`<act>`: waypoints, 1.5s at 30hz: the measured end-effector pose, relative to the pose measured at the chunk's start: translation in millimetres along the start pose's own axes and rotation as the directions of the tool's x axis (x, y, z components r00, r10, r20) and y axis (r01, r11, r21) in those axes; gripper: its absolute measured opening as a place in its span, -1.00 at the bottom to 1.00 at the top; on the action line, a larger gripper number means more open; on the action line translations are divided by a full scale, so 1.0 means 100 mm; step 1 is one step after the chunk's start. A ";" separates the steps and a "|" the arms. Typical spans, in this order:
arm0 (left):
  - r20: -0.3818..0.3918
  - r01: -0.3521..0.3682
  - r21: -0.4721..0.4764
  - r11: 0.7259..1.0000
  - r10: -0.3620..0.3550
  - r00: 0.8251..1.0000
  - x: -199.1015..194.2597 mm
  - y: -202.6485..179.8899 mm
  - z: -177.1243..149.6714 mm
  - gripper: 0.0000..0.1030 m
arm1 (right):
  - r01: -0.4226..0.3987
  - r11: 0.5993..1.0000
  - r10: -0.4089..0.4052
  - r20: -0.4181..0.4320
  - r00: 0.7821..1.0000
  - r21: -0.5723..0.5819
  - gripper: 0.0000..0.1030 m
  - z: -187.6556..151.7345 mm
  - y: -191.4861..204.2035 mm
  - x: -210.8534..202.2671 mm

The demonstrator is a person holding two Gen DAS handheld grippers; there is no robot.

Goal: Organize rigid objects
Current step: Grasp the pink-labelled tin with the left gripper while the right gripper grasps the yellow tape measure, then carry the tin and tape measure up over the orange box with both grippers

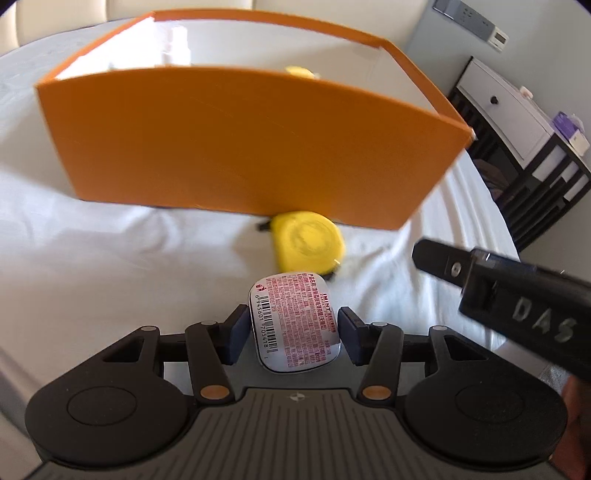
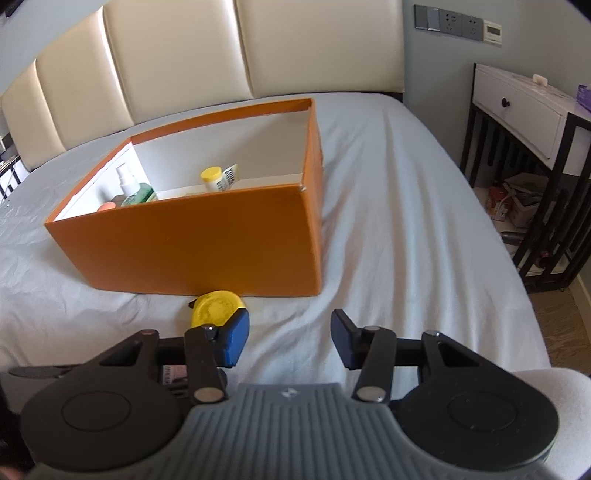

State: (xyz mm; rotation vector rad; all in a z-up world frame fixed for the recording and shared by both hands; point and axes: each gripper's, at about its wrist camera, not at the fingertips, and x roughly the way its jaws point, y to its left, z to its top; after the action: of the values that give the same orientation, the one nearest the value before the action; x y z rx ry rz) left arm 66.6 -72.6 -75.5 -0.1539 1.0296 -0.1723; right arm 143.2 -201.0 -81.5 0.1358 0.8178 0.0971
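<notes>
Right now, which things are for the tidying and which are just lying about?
For the tidying:
- mint tin, between the left gripper's fingers
- yellow tape measure
- orange box
- spray bottle, already inside

Just lying about:
- nightstand
- headboard
- wall sockets

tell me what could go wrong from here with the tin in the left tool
1. The left tool has the mint tin only by its curved edges, and the right pad shows a slight gap, so it may slip out.
2. The orange box has a tall front wall; a low lift could knock the tin against it.
3. The yellow tape measure lies close ahead and could be nudged.
</notes>
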 end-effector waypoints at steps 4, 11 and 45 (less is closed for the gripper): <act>0.026 -0.058 -0.003 0.998 0.058 0.998 -0.13 0.23 0.11 0.15 | -0.047 0.999 0.047 -0.008 0.999 -0.008 -0.06 0.03 0.10 0.08; 0.056 -0.099 -0.097 0.990 0.105 0.993 -0.10 0.61 0.32 0.15 | -0.061 0.998 0.061 -0.089 0.994 0.001 0.00 0.13 0.26 0.33; 0.021 -0.102 -0.155 0.983 0.107 0.994 0.12 0.81 0.29 0.15 | 0.004 0.992 -0.028 -0.192 0.981 -0.125 -0.03 0.12 0.71 0.87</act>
State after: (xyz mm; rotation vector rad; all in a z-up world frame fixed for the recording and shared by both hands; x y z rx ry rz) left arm 102.9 5.2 -87.7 -0.2410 1.0196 0.0052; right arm 209.1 -119.8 -125.1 0.0019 1.0039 0.1473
